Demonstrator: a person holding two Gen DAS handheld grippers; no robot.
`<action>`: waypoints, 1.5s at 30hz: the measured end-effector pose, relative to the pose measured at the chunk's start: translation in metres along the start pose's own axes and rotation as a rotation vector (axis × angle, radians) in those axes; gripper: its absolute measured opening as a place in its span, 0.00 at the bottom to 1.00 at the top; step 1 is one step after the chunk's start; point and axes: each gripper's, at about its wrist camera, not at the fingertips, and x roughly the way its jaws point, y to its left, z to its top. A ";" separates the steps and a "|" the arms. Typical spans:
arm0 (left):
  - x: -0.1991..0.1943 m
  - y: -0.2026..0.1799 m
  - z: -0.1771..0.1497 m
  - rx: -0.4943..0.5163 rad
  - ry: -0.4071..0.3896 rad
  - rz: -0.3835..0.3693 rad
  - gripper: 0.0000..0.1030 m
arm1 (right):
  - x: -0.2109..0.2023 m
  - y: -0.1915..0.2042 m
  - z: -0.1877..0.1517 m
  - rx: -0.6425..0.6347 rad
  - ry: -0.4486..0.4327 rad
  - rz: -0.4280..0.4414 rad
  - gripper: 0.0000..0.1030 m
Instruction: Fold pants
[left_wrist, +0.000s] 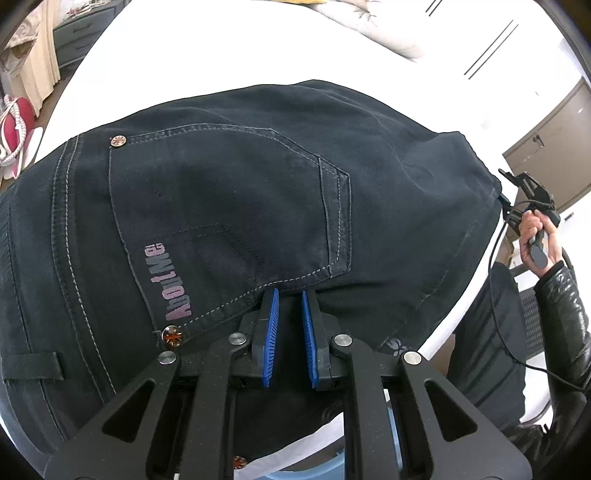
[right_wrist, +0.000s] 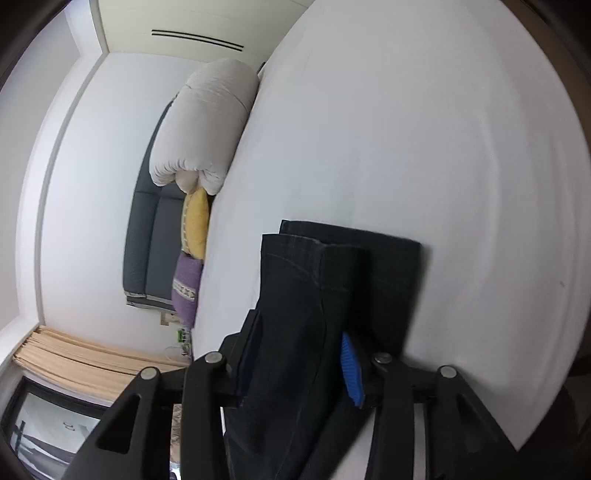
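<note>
Denim pants (left_wrist: 229, 206): dark, spread on white bed (left_wrist: 221, 59).
Left claw (left_wrist: 290, 295): narrowly parted, tips at pocket edge, gripping nothing.
Right claw (right_wrist: 295, 354): clamped on pant legs (right_wrist: 314, 295).

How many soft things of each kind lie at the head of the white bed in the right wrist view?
Duvet: 1
Yellow cushion: 1
Purple cushion: 1
Total: 3

The left gripper (left_wrist: 289, 295) is slightly parted, the right gripper (right_wrist: 301, 343) clamped on cloth.
</note>
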 end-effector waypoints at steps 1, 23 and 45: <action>-0.001 -0.001 0.000 -0.005 -0.001 0.003 0.13 | 0.006 0.001 0.003 -0.003 0.010 -0.015 0.18; -0.025 0.033 -0.010 -0.113 -0.059 -0.067 0.13 | -0.034 -0.042 0.020 0.071 -0.023 -0.027 0.03; -0.032 0.045 -0.015 -0.130 -0.138 -0.096 0.13 | 0.138 0.165 -0.269 -0.451 0.823 0.148 0.29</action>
